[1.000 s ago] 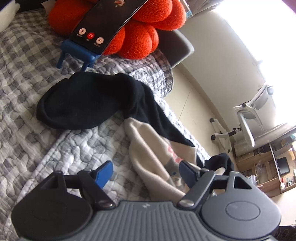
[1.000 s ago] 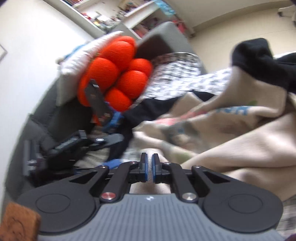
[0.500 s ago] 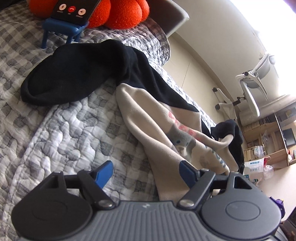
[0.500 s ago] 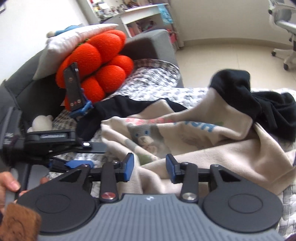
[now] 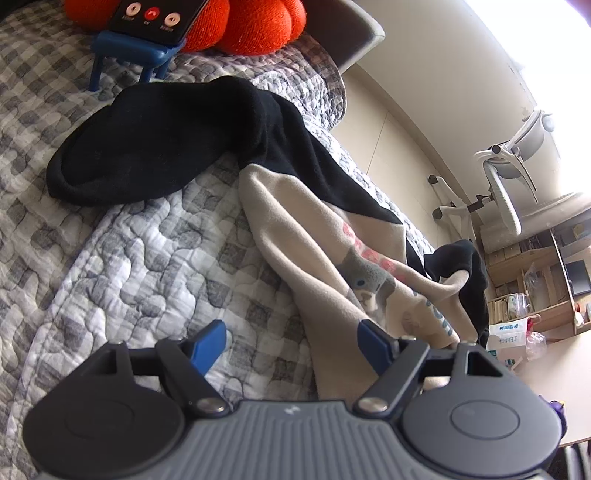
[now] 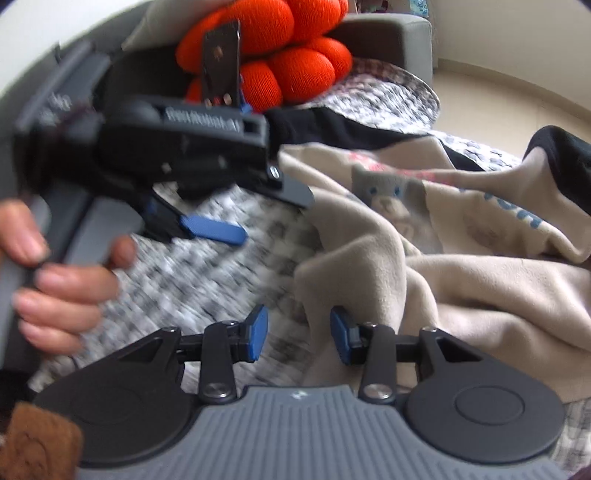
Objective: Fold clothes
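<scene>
A beige sweatshirt with black sleeves and a grey bear print lies rumpled on a grey checked quilt. My left gripper is open, its right finger over the beige hem, its left over the quilt. In the right wrist view the sweatshirt is bunched at right. My right gripper is open and empty at the beige fabric's edge. The left gripper shows there at the upper left, held by a hand.
An orange knotted cushion and a phone on a blue stand sit at the sofa's back. Beyond the sofa edge are bare floor, a white office chair and wooden shelves. The cushion also shows in the right wrist view.
My right gripper was shut a second ago, opened, and has moved left toward the hem's edge. My left gripper stayed open and shifted a little nearer the sweatshirt.
</scene>
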Available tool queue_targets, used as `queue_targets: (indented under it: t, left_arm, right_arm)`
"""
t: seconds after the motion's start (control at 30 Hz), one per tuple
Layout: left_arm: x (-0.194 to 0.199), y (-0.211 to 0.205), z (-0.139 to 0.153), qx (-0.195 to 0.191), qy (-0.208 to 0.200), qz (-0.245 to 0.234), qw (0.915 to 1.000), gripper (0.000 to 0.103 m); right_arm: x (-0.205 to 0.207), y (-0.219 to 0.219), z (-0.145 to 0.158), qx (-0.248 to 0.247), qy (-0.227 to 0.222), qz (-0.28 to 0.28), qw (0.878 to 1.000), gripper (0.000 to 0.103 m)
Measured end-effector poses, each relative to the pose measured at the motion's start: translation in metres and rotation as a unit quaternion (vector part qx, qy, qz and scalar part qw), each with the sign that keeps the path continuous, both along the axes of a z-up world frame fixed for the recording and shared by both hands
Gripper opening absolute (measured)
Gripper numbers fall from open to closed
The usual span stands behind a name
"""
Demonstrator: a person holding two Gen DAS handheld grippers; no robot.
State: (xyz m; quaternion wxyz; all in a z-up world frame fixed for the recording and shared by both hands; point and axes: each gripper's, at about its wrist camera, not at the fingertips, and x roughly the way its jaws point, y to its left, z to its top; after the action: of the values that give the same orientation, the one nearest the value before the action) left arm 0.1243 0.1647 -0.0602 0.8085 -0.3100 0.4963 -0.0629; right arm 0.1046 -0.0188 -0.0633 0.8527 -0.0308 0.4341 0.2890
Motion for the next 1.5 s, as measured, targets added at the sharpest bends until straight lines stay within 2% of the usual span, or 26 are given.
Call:
queue_targets:
  t: [0.07, 0.13, 0.23, 0.27, 0.3, 0.33, 0.4, 0.47, 0.73, 0.8, 0.83, 0.93, 1.0, 1.03, 1.07, 1.13, 1.17, 1.3, 1.33, 1.4, 1.5]
  left_arm:
    - [-0.001, 0.003, -0.002, -0.014, 0.006, 0.003, 0.9999, 0.078]
    - [-0.003, 0.007, -0.003, -0.027, 0.011, 0.006, 0.9995, 0.077]
    - [-0.005, 0.012, -0.006, -0.048, 0.02, 0.01, 0.9986, 0.076]
    - [-0.007, 0.014, -0.006, -0.056, 0.023, 0.013, 0.9981, 0.076]
    - [-0.009, 0.016, -0.007, -0.065, 0.026, 0.015, 0.9974, 0.076]
    - [-0.011, 0.018, -0.007, -0.074, 0.029, 0.017, 0.9967, 0.076]
    - [-0.015, 0.022, -0.009, -0.091, 0.035, 0.021, 0.995, 0.076]
    - [-0.019, 0.026, -0.01, -0.108, 0.041, 0.025, 0.993, 0.076]
    - [-0.038, 0.031, -0.004, -0.19, 0.05, 0.024, 0.9801, 0.076]
    - [-0.046, 0.026, 0.0, -0.19, 0.048, 0.016, 0.9804, 0.076]
    - [-0.05, 0.024, 0.001, -0.185, 0.05, 0.015, 0.9814, 0.075]
    - [-0.059, 0.024, -0.006, -0.195, 0.063, 0.026, 0.9785, 0.057]
    - [-0.064, 0.026, -0.014, -0.215, 0.076, 0.033, 0.9731, 0.044]
    - [-0.065, 0.025, -0.017, -0.221, 0.081, 0.036, 0.9713, 0.031]
    - [-0.066, 0.025, -0.019, -0.22, 0.083, 0.039, 0.9711, 0.016]
    - [-0.068, 0.026, -0.017, -0.193, 0.085, 0.045, 0.9765, 0.005]
    - [-0.068, 0.027, -0.013, -0.172, 0.082, 0.04, 0.981, 0.005]
    - [-0.071, 0.031, 0.003, -0.084, 0.068, 0.017, 0.994, 0.005]
    - [-0.071, 0.033, 0.004, -0.075, 0.066, 0.014, 0.9949, 0.005]
    - [-0.073, 0.039, 0.004, -0.059, 0.062, 0.006, 0.9963, 0.005]
    - [-0.076, 0.039, 0.002, -0.042, 0.045, -0.012, 0.998, 0.006]
  right_arm:
    - [-0.003, 0.003, -0.005, -0.019, -0.009, 0.006, 1.0, 0.042]
    - [-0.006, 0.008, -0.008, -0.041, -0.022, 0.012, 0.999, 0.037]
    - [-0.011, 0.014, -0.013, -0.075, -0.042, 0.019, 0.996, 0.027]
    - [-0.011, 0.015, -0.014, -0.081, -0.045, 0.018, 0.996, 0.018]
    - [-0.009, 0.013, -0.014, -0.078, -0.041, 0.012, 0.996, 0.012]
    - [-0.007, 0.011, -0.013, -0.074, -0.037, 0.005, 0.997, 0.011]
    - [-0.001, 0.004, -0.01, -0.049, -0.017, -0.01, 0.999, 0.004]
    - [0.002, -0.004, -0.004, -0.01, 0.003, -0.015, 1.0, 0.003]
    - [-0.013, -0.015, 0.04, 0.119, 0.026, 0.004, 0.992, 0.003]
    - [-0.016, -0.018, 0.046, 0.139, 0.032, 0.008, 0.99, 0.003]
    - [-0.017, -0.018, 0.048, 0.146, 0.035, 0.011, 0.989, 0.003]
    - [-0.021, -0.017, 0.051, 0.158, 0.044, 0.018, 0.986, 0.003]
    - [-0.024, -0.015, 0.05, 0.157, 0.048, 0.02, 0.986, 0.003]
    - [-0.025, -0.014, 0.049, 0.155, 0.049, 0.021, 0.987, 0.003]
    - [-0.026, -0.013, 0.047, 0.152, 0.05, 0.022, 0.987, 0.004]
    - [-0.028, -0.012, 0.045, 0.144, 0.048, 0.024, 0.988, 0.011]
    - [-0.029, -0.012, 0.045, 0.138, 0.047, 0.024, 0.989, 0.015]
    - [-0.025, -0.031, 0.046, 0.086, 0.042, 0.02, 0.995, 0.017]
    - [-0.024, -0.04, 0.046, 0.075, 0.038, 0.013, 0.996, 0.021]
    - [-0.022, -0.066, 0.047, 0.058, 0.025, -0.013, 0.998, 0.046]
    - [-0.021, -0.112, 0.043, 0.035, 0.014, -0.06, 0.997, 0.047]
